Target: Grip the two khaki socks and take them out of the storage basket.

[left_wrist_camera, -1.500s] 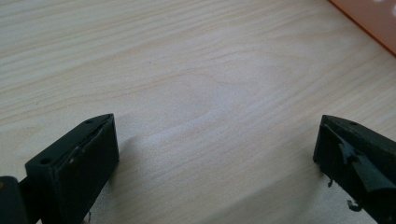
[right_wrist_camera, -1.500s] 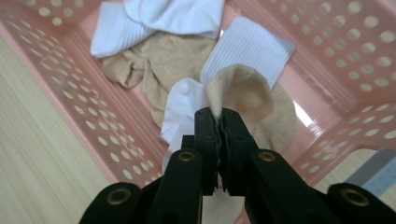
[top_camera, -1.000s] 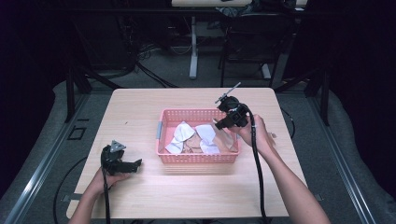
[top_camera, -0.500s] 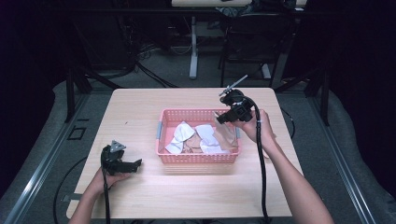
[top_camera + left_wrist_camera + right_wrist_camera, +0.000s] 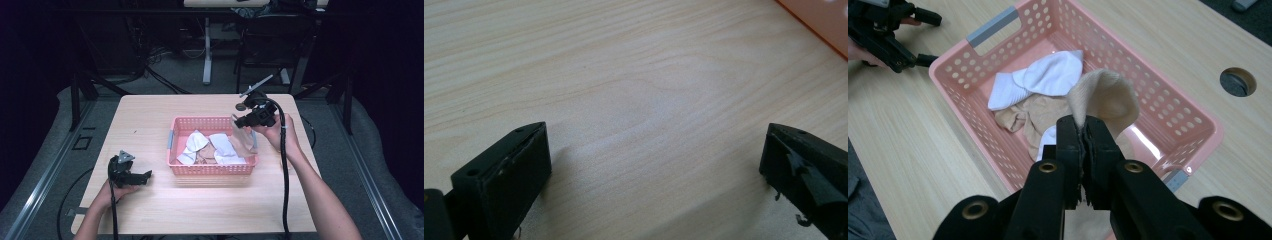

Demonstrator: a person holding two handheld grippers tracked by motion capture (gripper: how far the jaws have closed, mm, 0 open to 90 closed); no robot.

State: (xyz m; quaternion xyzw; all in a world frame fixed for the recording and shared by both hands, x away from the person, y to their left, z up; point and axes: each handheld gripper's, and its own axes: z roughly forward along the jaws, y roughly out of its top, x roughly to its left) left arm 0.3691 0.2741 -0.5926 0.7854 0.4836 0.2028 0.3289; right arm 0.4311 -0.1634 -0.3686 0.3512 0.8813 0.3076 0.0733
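The left gripper lay low at the near left of the table, held in the left hand, its jaws spread wide apart with nothing between them. The left forearm came in from the bottom edge. The right gripper was raised, jaws pressed together on a fold of beige sock (probably thin knit, hard to tell). The right hand gripped it, the right forearm stretched forward from the lower right
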